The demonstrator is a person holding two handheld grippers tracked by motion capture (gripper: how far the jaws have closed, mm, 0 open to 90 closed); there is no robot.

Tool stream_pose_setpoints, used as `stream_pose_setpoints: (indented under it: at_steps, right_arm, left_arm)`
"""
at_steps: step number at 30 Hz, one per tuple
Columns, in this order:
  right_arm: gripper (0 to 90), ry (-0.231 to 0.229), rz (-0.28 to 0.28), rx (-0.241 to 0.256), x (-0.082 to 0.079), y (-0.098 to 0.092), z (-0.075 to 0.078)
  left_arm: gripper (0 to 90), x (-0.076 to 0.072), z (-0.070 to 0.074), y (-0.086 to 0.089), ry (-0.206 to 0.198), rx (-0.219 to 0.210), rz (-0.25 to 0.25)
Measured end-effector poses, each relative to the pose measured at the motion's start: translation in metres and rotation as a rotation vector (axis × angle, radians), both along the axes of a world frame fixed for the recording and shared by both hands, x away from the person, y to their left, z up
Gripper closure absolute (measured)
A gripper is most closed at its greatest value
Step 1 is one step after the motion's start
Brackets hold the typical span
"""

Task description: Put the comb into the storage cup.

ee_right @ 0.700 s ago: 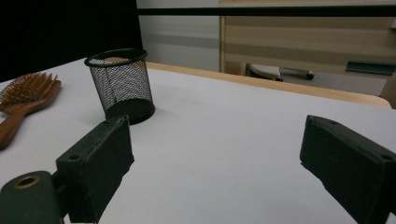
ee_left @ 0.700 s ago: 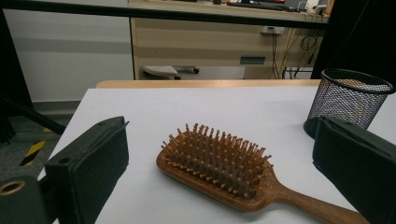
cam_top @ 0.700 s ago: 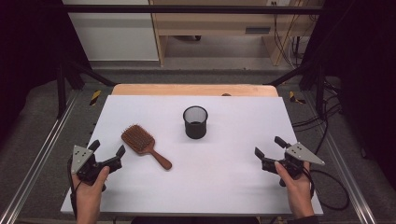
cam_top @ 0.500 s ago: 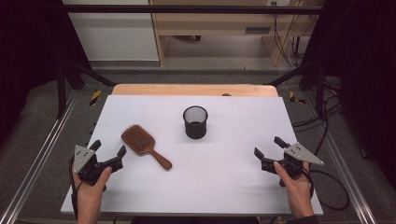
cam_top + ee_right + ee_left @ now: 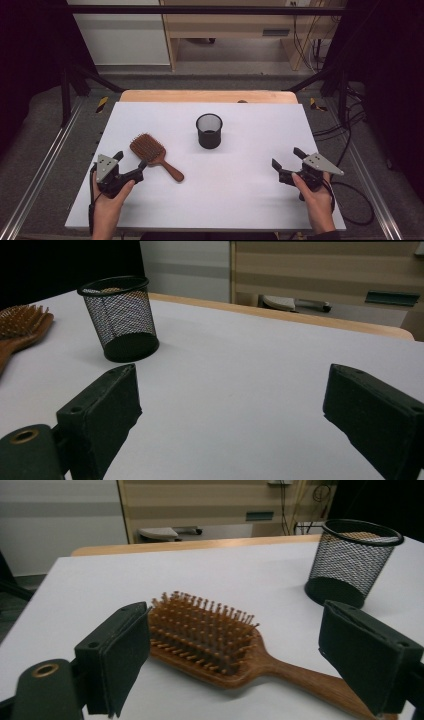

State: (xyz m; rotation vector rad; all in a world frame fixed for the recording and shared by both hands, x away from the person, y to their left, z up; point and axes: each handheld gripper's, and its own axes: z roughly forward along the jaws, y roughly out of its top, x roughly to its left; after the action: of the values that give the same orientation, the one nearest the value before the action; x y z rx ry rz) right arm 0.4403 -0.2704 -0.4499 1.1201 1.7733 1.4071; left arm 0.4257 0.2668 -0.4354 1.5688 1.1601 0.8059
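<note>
- Left gripper [image 5: 129,166], lower left of high view: jaws wide apart, holding nothing, just beside wooden hairbrush [image 5: 154,155].
- Hairbrush: flat on white table [image 5: 250,200], bristles up, left of centre.
- Right gripper [image 5: 288,163], lower right: jaws wide apart, holding nothing.
- Mesh cup [image 5: 209,130]: upright, centre.

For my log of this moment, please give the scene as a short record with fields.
surface: white table top
item 1: brown wooden paddle hairbrush, bristles up, lying flat
item 2: black wire-mesh cup, upright, apart from the hairbrush
left gripper: open, jaws close to the hairbrush head, not gripping
right gripper: open, over bare table
</note>
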Motion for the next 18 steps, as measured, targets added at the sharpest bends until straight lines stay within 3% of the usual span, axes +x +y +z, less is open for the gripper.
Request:
stream_pose_setpoints:
  at_steps: [4, 11, 15, 16, 17, 18]
  right_arm:
    - [8.5, -0.002, 0.001, -0.003, 0.000, 0.001, 0.000]
    - [8.1, -0.001, 0.001, 0.009, 0.000, 0.000, 0.001]
    - [7.9, 0.000, 0.004, 0.010, 0.000, 0.001, 0.001]
    - [7.9, 0.001, 0.005, 0.007, -0.001, 0.001, 0.001]
    - [7.9, 0.001, 0.005, 0.007, -0.001, 0.001, 0.001]
    - [7.9, 0.000, 0.005, 0.007, -0.001, 0.001, 0.001]
  left_arm:
    - [14.8, 0.003, 0.001, -0.011, 0.008, -0.013, -0.017]
    - [7.4, 0.014, 0.008, -0.035, 0.027, -0.021, -0.042]
    - [17.2, 0.023, 0.012, -0.053, 0.062, -0.011, -0.067]
    - [22.0, 0.027, 0.013, -0.064, 0.105, -0.003, -0.087]
    - [26.1, 0.027, 0.013, -0.064, 0.105, -0.003, -0.087]
    - [31.5, 0.031, 0.013, -0.075, 0.138, 0.000, -0.122]
